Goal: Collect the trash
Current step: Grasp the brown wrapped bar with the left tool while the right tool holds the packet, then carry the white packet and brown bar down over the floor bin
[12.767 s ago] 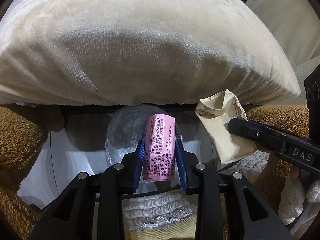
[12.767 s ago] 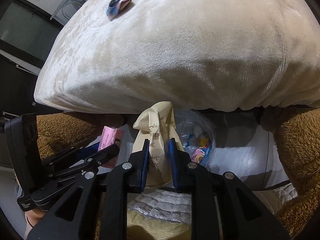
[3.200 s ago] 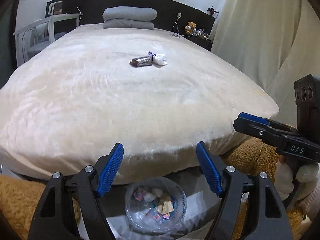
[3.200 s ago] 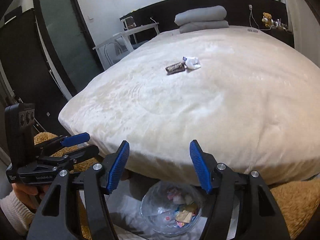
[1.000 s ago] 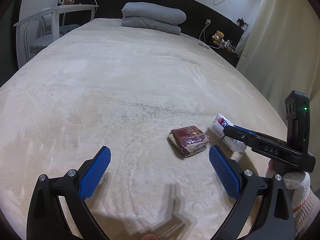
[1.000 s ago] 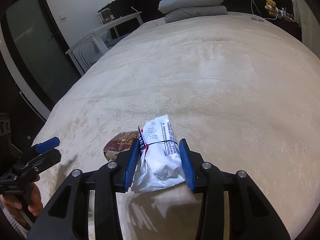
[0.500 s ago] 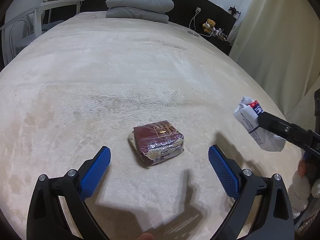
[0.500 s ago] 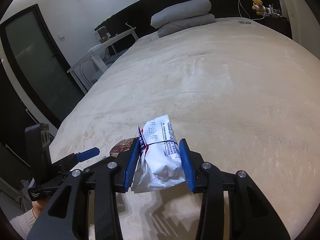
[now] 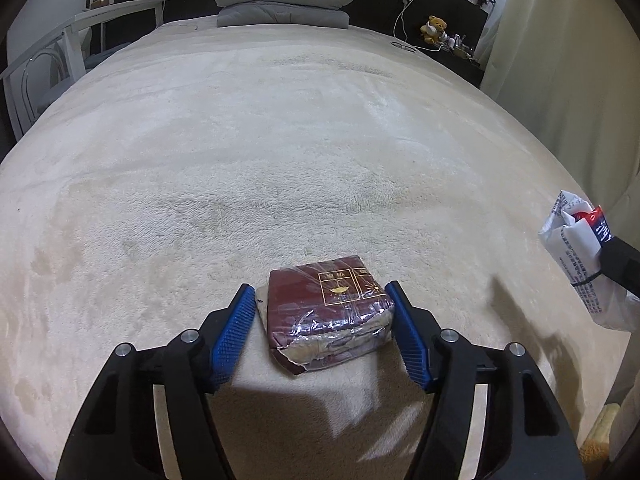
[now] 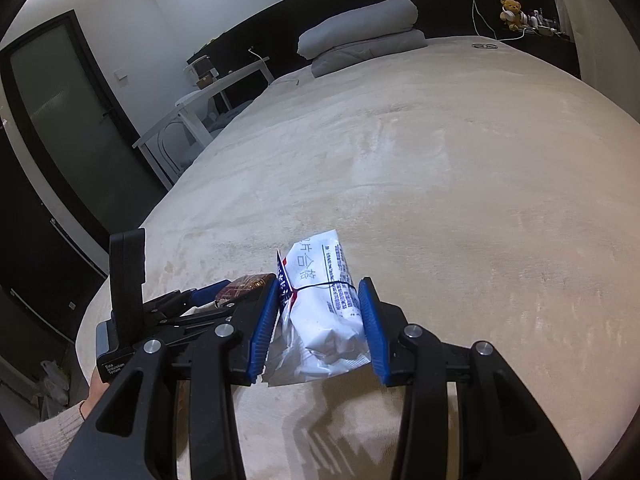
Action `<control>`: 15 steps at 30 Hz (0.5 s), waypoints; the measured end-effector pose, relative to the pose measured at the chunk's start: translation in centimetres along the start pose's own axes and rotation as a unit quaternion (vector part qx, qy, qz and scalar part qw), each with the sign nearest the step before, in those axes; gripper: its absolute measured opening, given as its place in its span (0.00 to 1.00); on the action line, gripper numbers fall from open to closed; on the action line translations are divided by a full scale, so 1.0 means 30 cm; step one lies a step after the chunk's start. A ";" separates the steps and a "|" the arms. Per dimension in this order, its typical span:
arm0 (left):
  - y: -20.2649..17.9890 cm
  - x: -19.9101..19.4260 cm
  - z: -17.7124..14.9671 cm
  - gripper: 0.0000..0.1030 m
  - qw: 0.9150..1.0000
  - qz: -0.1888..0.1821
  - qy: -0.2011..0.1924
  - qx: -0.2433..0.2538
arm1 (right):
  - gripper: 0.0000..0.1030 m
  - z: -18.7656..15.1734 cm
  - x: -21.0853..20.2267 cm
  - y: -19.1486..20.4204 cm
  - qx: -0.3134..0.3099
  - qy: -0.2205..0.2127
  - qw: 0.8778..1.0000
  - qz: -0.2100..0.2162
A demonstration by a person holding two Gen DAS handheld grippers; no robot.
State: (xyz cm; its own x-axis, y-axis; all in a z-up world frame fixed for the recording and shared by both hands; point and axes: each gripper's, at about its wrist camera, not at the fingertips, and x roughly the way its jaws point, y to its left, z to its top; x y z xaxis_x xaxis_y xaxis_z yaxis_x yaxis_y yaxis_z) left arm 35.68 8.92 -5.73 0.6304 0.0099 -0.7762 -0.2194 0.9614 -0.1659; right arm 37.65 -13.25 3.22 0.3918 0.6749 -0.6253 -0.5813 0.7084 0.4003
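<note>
Bedroom with white walls, dark headboard point(image 9: 120, 4) and frosted door point(image 10: 72, 120) at left. Cream plush bed point(image 9: 280, 140) filling both views, grey folded bedding point(image 9: 284, 0) stacked at its head, pale curtain point(image 9: 560, 60) hanging at right. White side desk point(image 10: 208, 100) beside the bed, small teddy bear point(image 9: 434, 26) on the dark ledge near a charging cable.

Left tongs point(image 9: 322, 334) angled down over the bed, blue pads on either side of a maroon packet point(image 9: 328, 316) lying flat on the cover; jaws closing, right pad at the packet's edge, left pad just beside it with a thin gap showing, so not yet a firm squeeze. Packet wrapped in clear film, torn at the near corner.

Right tongs point(image 10: 320, 330) clamped narrow on a white wrapper point(image 10: 324, 320) with blue print and a thin black band around it, wrapper lifted clear of the bed, its shadow falling below. Sleeve and a bit of hand point(image 10: 96, 392) at lower left of the right wrist view.
</note>
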 end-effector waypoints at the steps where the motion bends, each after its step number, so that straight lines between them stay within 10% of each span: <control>1: 0.003 -0.005 -0.002 0.63 1.000 -0.004 -0.002 -0.003 | 0.40 0.001 0.002 0.001 -0.001 0.000 1.000 0.000; 15: 0.039 -0.171 -0.048 0.63 0.997 -0.033 -0.055 -0.036 | 0.40 -0.023 -0.013 0.047 -0.007 -0.004 1.000 -0.002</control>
State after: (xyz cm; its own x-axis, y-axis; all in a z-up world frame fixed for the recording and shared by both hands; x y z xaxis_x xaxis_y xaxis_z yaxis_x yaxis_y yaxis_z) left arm 31.11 9.61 -2.81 0.7217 -0.0188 -0.6920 -0.2249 0.9390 -0.2600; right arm 36.19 -12.64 3.57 0.4008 0.6735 -0.6211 -0.5887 0.7088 0.3887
